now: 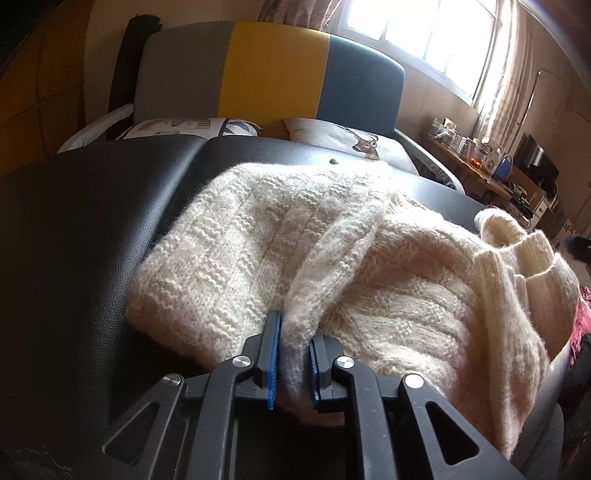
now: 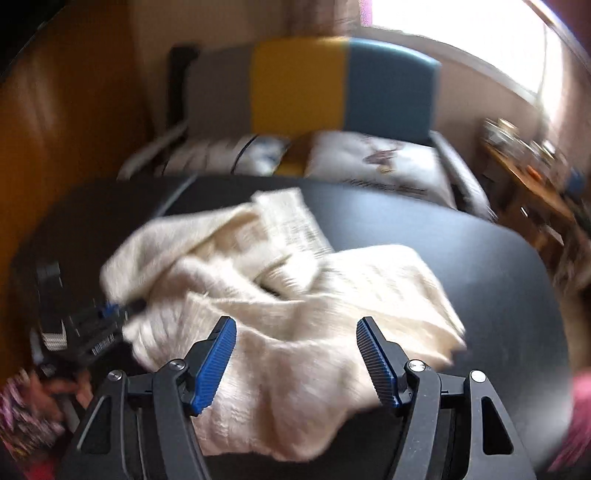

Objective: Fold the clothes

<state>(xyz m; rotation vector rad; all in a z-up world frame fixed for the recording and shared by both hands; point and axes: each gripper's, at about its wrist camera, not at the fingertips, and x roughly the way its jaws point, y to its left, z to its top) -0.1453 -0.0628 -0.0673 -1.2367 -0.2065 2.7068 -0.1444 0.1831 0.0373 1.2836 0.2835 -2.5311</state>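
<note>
A cream knitted sweater [image 1: 258,236] lies bunched on a black padded table [image 1: 74,229]. My left gripper [image 1: 295,332] is shut on a fold of the sweater's knit, which rises from between its blue pads. Its ribbed collar [image 1: 524,254] lies at the right. In the blurred right wrist view the same sweater [image 2: 295,295] spreads over the table [image 2: 480,266]. My right gripper [image 2: 295,328] stands open just above the sweater's near edge, nothing between its blue pads [image 2: 218,362]. The left gripper [image 2: 107,314] shows at the sweater's left edge.
Beyond the table stands a bed with a grey, yellow and teal headboard [image 1: 273,70] and printed pillows [image 1: 347,140]. A cluttered wooden desk [image 1: 491,166] runs along the right wall under a bright window [image 1: 424,33]. A person's patterned sleeve [image 2: 22,406] is at lower left.
</note>
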